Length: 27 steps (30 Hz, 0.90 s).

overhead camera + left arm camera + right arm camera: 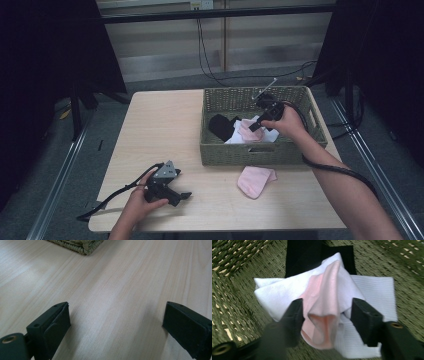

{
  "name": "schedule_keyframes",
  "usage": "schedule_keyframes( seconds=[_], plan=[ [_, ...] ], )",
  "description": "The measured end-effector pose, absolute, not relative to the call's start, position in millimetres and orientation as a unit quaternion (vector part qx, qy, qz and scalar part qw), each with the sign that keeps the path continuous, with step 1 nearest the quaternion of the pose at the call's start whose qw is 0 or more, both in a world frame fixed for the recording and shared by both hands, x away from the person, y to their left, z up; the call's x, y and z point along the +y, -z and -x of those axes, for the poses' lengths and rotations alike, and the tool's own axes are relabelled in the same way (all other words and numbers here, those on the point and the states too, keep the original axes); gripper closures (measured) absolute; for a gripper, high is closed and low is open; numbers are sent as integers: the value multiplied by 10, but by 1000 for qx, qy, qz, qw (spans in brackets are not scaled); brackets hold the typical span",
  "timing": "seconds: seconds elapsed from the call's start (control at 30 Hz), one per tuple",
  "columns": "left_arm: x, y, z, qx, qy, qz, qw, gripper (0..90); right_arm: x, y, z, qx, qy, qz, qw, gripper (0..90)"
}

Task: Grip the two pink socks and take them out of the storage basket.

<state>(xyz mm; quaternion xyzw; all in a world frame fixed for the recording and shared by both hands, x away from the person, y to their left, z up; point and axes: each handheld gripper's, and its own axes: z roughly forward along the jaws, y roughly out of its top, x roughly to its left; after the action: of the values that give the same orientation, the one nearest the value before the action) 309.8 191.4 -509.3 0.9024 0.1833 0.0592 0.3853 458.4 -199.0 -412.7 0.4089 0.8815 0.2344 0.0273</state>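
Pink sock (325, 315) sits between the right gripper's (327, 315) jaws, bunched up on top of a white sock (274, 295) inside the green wicker basket (235, 152). The jaws are on either side of the pink fabric with a bit of room, so they look spread around it rather than pinching it, though the right gripper view is blurry enough that I wouldn't swear the left jaw isn't touching cloth. A black sock (304, 255) lies under the pile, at 12 o'clock from the jaws in that view.

From the high view, the basket is on the right half of the wooden table (165, 125), toward 1 o'clock from the centre. The right hand (285, 122) reaches in over the near wall, tilting the gripper down at the pile, cable looping back along the forearm. A second pink sock (256, 180) lies flat on the table just outside the basket's near wall, at about 6 o'clock from it.

Left gripper (167, 187) is parked low near the table's front-left corner, held by the left hand (142, 200), well apart from everything. Its jaws are wide apart with bare wood between them, and a corner of the basket pokes in at 11 o'clock in the left gripper view.
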Motion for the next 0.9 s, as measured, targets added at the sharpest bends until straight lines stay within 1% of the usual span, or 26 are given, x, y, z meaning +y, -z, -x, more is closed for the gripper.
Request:
schedule_keyframes(
  seconds=[0.1,0.13,0.17,0.23,0.57,0.9],
  plan=[
    [1914,5093,-3098,183,-60,-902,385,69,-1986,4186,-4581,879,-241,-412,19,683],
    [1913,5094,-3096,184,-59,-902,386,69,-1979,4190,-4576,878,-241,-414,18,751],
    [1914,5093,-3098,183,-60,-902,385,69,-1980,4185,-4574,879,-239,-413,18,796],
    [1914,5093,-3098,183,-60,-902,386,69,-1983,4124,-4567,881,-238,-409,6,836],
    [1915,5091,-3099,183,-59,-903,384,69,-1980,3809,-4474,898,-213,-385,-13,842],
    [1915,5091,-3099,183,-59,-903,384,69,-2041,3543,-4381,903,-211,-374,-20,843]
  ],
)
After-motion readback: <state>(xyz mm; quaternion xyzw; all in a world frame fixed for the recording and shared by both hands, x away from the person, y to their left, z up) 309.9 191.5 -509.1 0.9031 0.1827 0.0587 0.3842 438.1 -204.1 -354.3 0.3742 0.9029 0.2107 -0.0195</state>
